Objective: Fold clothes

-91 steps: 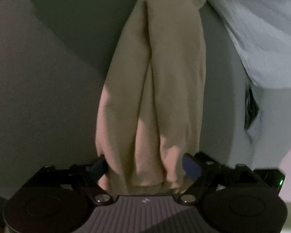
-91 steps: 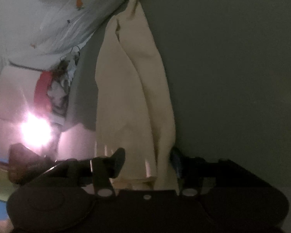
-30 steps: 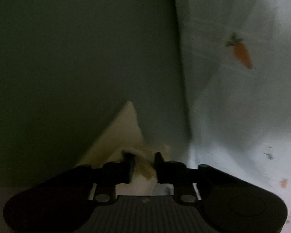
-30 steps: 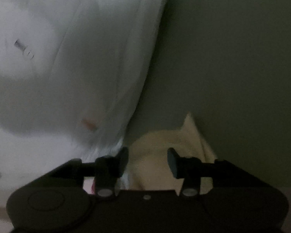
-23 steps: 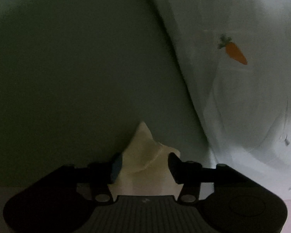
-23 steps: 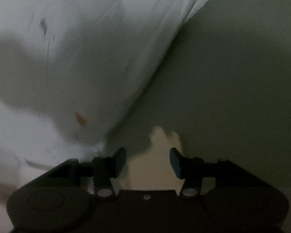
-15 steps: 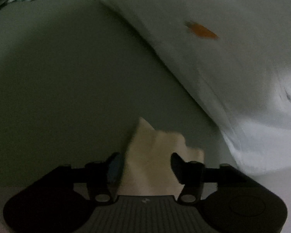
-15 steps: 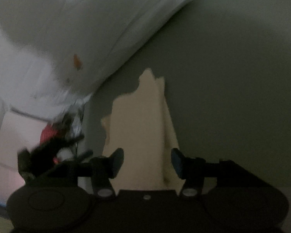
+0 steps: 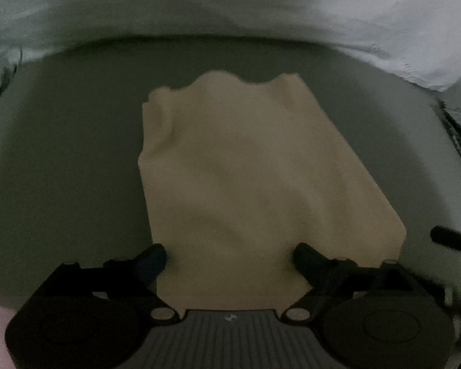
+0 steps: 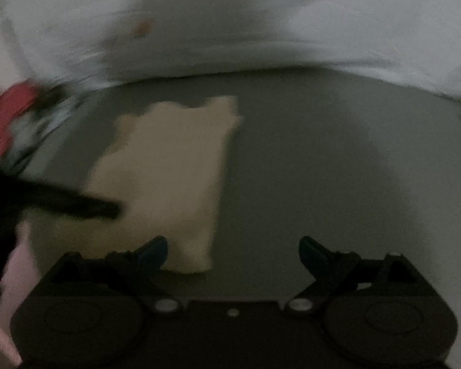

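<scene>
A folded beige garment (image 9: 252, 169) lies flat on a grey surface (image 9: 64, 153). My left gripper (image 9: 230, 256) hovers over its near edge; the jaws are opening wide and the fingertips straddle the cloth without pressing on it. In the right wrist view the same beige garment (image 10: 172, 166) lies left of centre. My right gripper (image 10: 233, 250) is also opening, its left fingertip (image 10: 152, 253) by the garment's near right corner, with bare grey surface between the jaws. The dark blurred left gripper (image 10: 61, 203) reaches in from the left.
A white sheet with small orange carrot prints (image 9: 261, 3) is heaped along the far side of the grey surface (image 10: 338, 160). A blurred red and dark object (image 10: 9, 113) sits at the far left. Dark patterned fabric (image 9: 459, 135) shows at the right edge.
Both grippers let go of the beige garment, opened wide and pulled back. Both views rolled, so the white sheet now runs across the top. The garment now lies flat and folded.
</scene>
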The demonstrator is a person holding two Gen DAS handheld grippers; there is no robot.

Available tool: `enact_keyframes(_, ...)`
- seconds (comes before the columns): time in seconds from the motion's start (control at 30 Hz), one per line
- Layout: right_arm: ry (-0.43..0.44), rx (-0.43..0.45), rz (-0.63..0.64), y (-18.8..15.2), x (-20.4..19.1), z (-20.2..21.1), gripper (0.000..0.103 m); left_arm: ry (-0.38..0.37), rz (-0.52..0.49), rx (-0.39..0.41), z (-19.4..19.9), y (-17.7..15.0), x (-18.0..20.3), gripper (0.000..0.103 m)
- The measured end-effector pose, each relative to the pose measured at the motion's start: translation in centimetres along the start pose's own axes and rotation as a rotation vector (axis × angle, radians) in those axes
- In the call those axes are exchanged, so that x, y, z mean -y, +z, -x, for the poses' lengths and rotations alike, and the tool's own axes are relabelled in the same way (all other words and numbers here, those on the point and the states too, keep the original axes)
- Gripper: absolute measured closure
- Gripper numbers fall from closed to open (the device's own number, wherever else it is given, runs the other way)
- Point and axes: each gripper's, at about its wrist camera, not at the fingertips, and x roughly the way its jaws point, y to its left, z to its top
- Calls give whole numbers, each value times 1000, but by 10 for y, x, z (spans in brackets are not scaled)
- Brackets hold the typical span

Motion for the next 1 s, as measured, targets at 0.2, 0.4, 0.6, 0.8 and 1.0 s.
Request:
enact_keyframes(0.2,112,-25,103,4,-12,-23,31,-60,117,-91,-17,6,-22,2)
enact_keyframes(0.4,303,-30,-89,4,22,-38,73,-75,143,-111,-16,-8,-30,0)
enact_keyframes(0.6,351,-75,-282,-20,48,-29,81,-83,123,-81,-14,-16,-29,0)
enact_keyframes(0.8,211,-90,-169,-5,28,-21,63,-77,158,-94,3,-24,-44,0)
enact_keyframes(1.0,161,-69,-205,-4,36,-11,48,-53,136,-57,10,-36,-47,0)
